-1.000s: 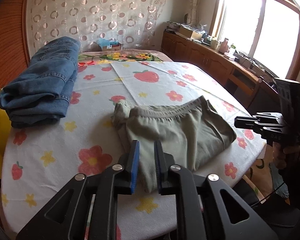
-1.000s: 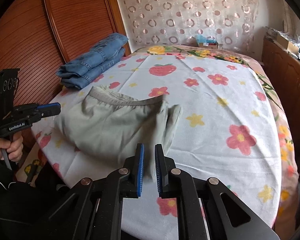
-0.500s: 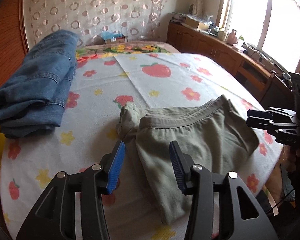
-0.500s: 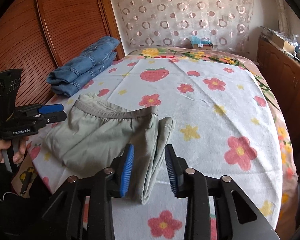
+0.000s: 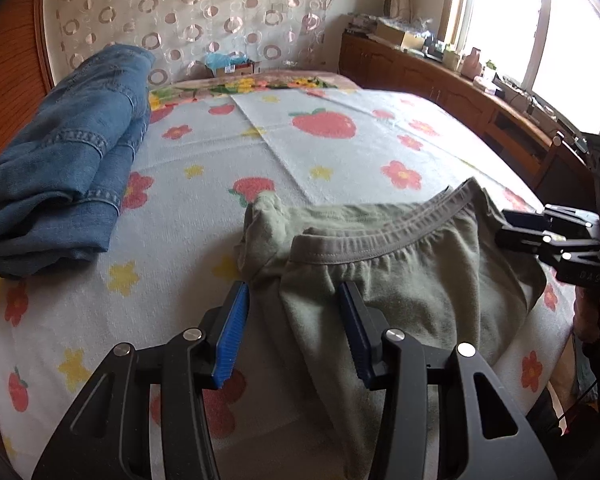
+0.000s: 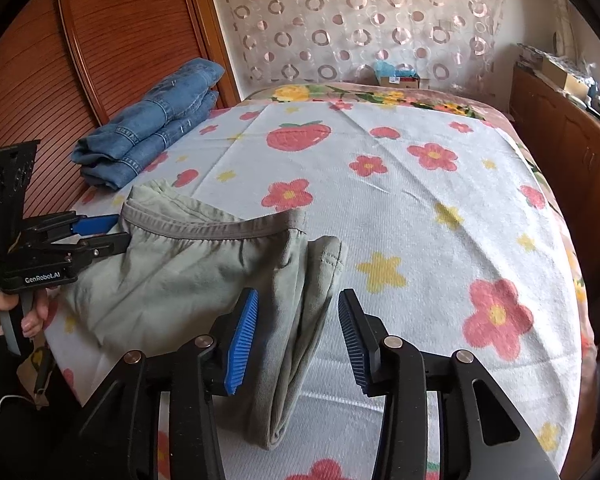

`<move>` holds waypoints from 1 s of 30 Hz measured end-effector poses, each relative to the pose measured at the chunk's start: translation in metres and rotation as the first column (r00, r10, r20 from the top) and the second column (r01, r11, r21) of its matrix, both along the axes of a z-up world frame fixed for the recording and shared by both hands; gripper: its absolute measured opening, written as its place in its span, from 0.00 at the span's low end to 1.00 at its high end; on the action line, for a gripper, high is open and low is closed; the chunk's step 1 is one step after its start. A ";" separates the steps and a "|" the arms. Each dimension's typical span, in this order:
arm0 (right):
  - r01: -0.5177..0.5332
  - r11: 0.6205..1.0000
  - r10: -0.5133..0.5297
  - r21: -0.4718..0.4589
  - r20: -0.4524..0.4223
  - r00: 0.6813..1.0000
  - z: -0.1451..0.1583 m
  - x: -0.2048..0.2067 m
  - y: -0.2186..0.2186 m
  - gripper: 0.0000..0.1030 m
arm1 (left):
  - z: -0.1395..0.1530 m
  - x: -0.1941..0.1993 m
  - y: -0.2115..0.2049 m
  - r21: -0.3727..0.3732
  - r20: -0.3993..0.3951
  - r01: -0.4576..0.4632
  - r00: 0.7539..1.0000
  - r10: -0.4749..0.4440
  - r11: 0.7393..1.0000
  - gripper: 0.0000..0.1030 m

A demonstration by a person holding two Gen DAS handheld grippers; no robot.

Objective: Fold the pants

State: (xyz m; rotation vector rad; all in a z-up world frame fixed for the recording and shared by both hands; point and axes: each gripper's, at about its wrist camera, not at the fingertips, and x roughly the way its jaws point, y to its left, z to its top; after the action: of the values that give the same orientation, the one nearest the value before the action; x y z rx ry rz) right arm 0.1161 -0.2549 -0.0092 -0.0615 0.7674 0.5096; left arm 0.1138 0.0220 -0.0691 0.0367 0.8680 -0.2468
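We see the green pants (image 5: pixel 412 280) lying folded on the bed (image 5: pixel 204 208), near its front edge, with the elastic waistband turned toward the far side. The bed is covered with a white cloth printed with flowers and strawberries. In the left wrist view, the left gripper (image 5: pixel 294 320) hangs low over the left side of the pants; its jaws are opening, a fold of the fabric lies under the gap between them, and the blue pads do not press on it. In the right wrist view, the right gripper (image 6: pixel 298 328) is over the right edge of the pants (image 6: pixel 204 276), where the folded legs make a thick roll; its jaws are opening too, and the roll lies between the pads without being squeezed. Each gripper also shows from the side in the other camera, at the border of the pants, with a hand (image 6: pixel 24 316) on the handle. A pile of folded blue jeans (image 5: pixel 60 160) lies on the far left of the bed, well apart from the green pants. Behind the bed there is a curtain (image 6: pixel 360 20) with a pattern of rings.
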 end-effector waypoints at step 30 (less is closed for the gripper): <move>0.026 0.997 -0.025 -0.070 0.020 0.999 -0.005 0.014 0.010 0.50 | -0.011 0.013 -0.006 0.018 -0.002 0.008 1.000 -0.008 1.000 0.79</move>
State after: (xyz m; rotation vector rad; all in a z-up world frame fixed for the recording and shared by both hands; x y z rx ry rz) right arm 0.1303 -0.2453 -0.0140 -0.1216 0.7659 0.4574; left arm 0.1268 0.0164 -0.0797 0.0572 0.8721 -0.2467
